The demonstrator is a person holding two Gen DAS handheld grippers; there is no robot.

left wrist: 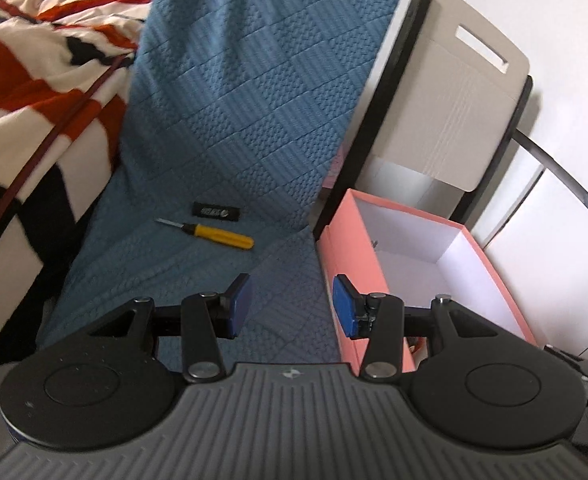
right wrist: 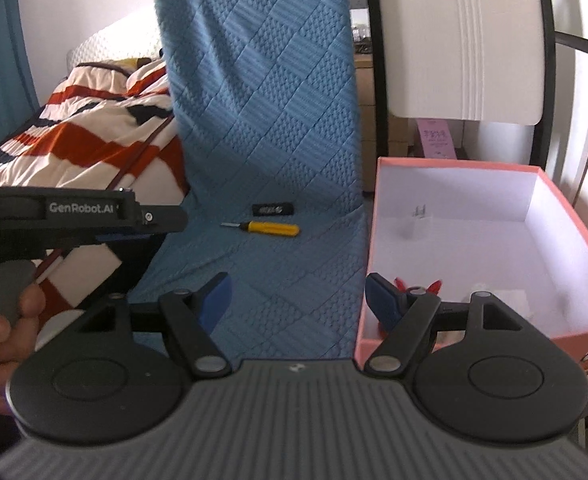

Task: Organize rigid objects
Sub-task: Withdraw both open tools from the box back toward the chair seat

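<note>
A yellow-handled screwdriver (left wrist: 213, 233) lies on the seat of a chair draped in a blue quilted cover (left wrist: 245, 92), its tip pointing left, with a small black stick-shaped thing (left wrist: 215, 212) just beyond it, near the fold where seat meets backrest. Both are well ahead of the grippers and untouched. To the right of the cover stands a pink box (left wrist: 348, 272), open, white inside.

The left gripper (left wrist: 294, 306) hangs over the near seat with nothing between its blue pads, its jaws moderately apart; its right pad sits in front of the box's pink wall. The right gripper (right wrist: 298, 300) is spread wider, also empty, its right finger over the box's near left corner.

Only the right view looks down into the box: a small pale object (right wrist: 416, 220) lies towards the far left, and something red (right wrist: 404, 286) peeks from behind the finger. It also shows the hand (right wrist: 1, 328) holding the left gripper. A striped blanket (left wrist: 33, 80) lies on the left in both.
</note>
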